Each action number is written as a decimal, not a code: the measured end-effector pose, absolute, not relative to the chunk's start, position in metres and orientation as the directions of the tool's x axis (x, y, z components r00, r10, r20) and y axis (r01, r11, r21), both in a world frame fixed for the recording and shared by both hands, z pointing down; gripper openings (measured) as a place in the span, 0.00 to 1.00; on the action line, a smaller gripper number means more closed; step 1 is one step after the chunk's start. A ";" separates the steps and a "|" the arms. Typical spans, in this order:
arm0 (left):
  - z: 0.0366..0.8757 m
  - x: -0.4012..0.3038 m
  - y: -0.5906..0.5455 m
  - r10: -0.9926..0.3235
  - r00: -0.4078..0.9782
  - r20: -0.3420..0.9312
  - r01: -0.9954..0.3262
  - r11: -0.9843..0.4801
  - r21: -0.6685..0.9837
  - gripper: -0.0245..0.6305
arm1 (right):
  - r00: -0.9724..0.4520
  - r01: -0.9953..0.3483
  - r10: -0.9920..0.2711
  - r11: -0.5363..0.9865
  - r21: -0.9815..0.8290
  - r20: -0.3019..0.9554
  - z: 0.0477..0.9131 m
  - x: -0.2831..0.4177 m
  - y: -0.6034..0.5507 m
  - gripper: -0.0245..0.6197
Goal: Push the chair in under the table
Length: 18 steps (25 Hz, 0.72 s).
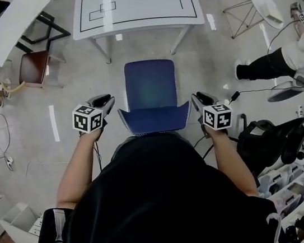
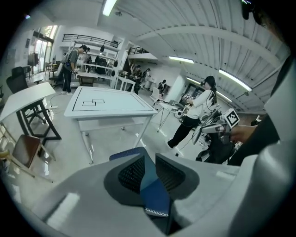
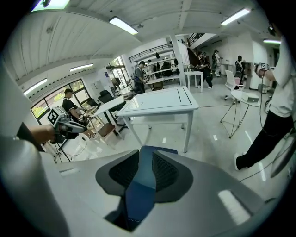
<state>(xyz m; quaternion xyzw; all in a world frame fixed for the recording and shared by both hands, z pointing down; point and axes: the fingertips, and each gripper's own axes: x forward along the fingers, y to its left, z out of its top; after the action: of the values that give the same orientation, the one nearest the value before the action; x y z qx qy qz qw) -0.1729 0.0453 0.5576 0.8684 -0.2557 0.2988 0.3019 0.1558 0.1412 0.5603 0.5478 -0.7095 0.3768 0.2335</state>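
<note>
A blue chair (image 1: 152,90) stands on the floor, its seat toward the white table (image 1: 137,25) a short way beyond it. I stand behind its backrest. My left gripper (image 1: 109,103) is at the backrest's top left corner and my right gripper (image 1: 196,101) at its top right corner. In the left gripper view the blue backrest edge (image 2: 156,196) runs between the slightly parted jaws of the left gripper (image 2: 149,159). The right gripper (image 3: 145,159) straddles the backrest (image 3: 138,196) the same way. I see no pad pressing on it.
A brown chair (image 1: 33,66) and a tilted white tabletop (image 1: 15,22) stand at the left. At the right are a person's leg (image 1: 268,64), a small round table (image 1: 266,7), black equipment (image 1: 268,140) and floor cables. Storage bins (image 1: 297,187) fill the lower right.
</note>
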 end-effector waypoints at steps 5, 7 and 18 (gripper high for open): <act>0.593 -0.179 0.061 -0.210 0.652 0.728 -0.654 -0.641 0.401 0.43 | -0.313 -0.947 -0.520 0.103 -0.305 0.795 0.603 0.162 0.155 0.25; 0.605 -0.180 0.068 -0.195 0.637 0.746 -0.665 -0.629 0.403 0.44 | -0.319 -0.945 -0.481 0.095 -0.313 0.817 0.620 0.165 0.163 0.27; 0.677 -0.191 0.106 -0.081 0.583 0.809 -0.713 -0.528 0.461 0.53 | -0.345 -0.936 -0.296 0.034 -0.352 0.890 0.699 0.172 0.205 0.35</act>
<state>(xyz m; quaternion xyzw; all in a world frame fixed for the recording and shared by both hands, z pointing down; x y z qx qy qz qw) -0.1908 0.1057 0.6769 0.7868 -0.2525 0.3806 0.4152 0.1718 0.2051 0.6991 0.4768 -0.6458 0.5056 0.3161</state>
